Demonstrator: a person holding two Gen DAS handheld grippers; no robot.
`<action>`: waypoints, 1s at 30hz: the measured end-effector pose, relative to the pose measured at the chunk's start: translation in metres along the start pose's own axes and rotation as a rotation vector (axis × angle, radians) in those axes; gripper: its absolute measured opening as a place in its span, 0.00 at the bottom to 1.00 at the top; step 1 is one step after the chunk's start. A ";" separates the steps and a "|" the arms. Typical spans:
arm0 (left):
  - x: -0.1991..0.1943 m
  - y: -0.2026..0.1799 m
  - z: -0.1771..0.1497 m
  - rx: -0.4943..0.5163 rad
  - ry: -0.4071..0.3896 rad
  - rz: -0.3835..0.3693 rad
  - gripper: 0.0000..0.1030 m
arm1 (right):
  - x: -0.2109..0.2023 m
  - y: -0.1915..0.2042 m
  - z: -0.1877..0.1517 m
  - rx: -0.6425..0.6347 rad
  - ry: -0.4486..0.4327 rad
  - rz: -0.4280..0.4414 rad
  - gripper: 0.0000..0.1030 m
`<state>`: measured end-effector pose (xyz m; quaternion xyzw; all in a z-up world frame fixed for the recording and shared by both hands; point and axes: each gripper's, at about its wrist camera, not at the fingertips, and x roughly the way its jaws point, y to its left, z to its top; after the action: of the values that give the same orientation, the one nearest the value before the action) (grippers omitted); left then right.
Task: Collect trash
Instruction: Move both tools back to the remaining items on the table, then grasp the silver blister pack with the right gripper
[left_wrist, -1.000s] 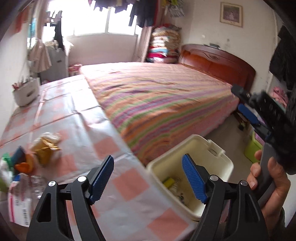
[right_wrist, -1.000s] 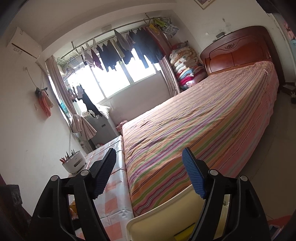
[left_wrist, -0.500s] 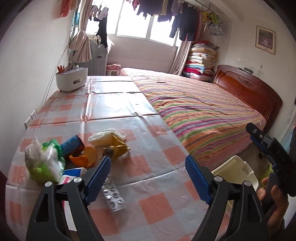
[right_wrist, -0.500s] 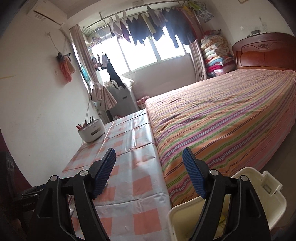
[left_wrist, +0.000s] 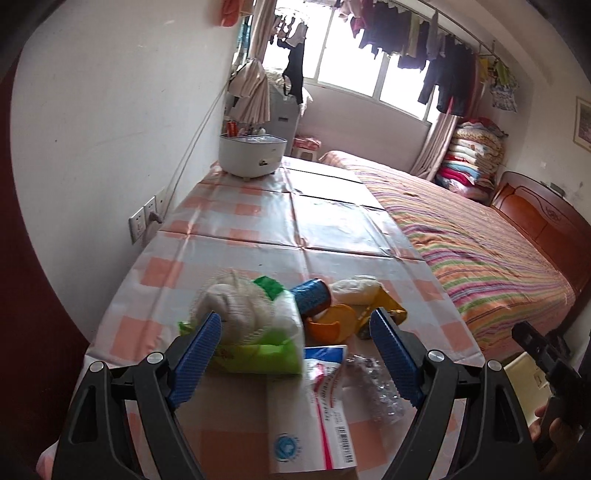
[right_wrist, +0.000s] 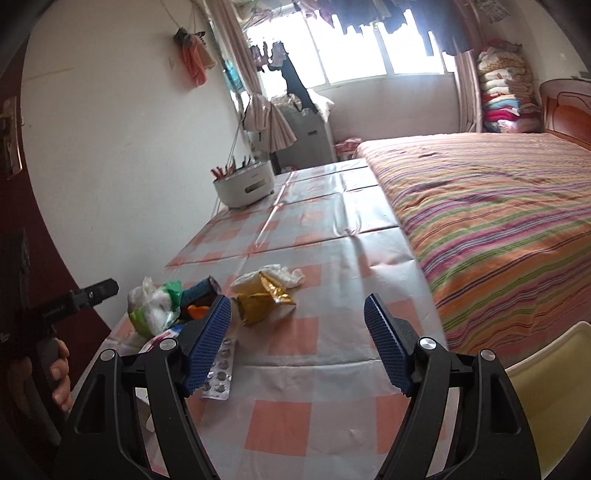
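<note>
Trash lies in a heap on the checked tablecloth (left_wrist: 258, 229). It holds a green-and-white bag with white wadding (left_wrist: 255, 325), a blue roll (left_wrist: 312, 297), an orange peel (left_wrist: 330, 325), a gold wrapper (right_wrist: 262, 299), a blister pack (right_wrist: 219, 374) and a white packet (left_wrist: 314, 410). My left gripper (left_wrist: 295, 354) is open and empty, hovering just above the near side of the heap. My right gripper (right_wrist: 295, 343) is open and empty, above the table to the right of the heap. The cream bin (right_wrist: 546, 398) is at the table's right edge.
A white container with utensils (left_wrist: 251, 155) stands at the far end of the table by the wall. A bed with a striped cover (right_wrist: 498, 206) runs along the table's right side. A wall socket (left_wrist: 142, 221) is on the left wall.
Both grippers have swung left from the bin and the bed to face the table. The left one has closed in on the trash heap. Both stayed open.
</note>
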<state>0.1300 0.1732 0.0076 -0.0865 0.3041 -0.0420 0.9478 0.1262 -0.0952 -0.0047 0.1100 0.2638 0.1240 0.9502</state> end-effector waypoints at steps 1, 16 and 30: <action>0.000 0.008 0.000 -0.010 0.002 0.011 0.78 | 0.005 0.006 -0.003 -0.018 0.024 0.013 0.71; -0.004 0.053 -0.004 -0.102 0.034 0.037 0.78 | 0.069 0.063 -0.032 -0.148 0.281 0.065 0.71; -0.001 0.067 -0.005 -0.145 0.070 0.022 0.78 | 0.115 0.078 -0.045 -0.186 0.432 0.046 0.54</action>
<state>0.1284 0.2382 -0.0083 -0.1502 0.3401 -0.0125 0.9282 0.1844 0.0191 -0.0755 -0.0011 0.4457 0.1900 0.8748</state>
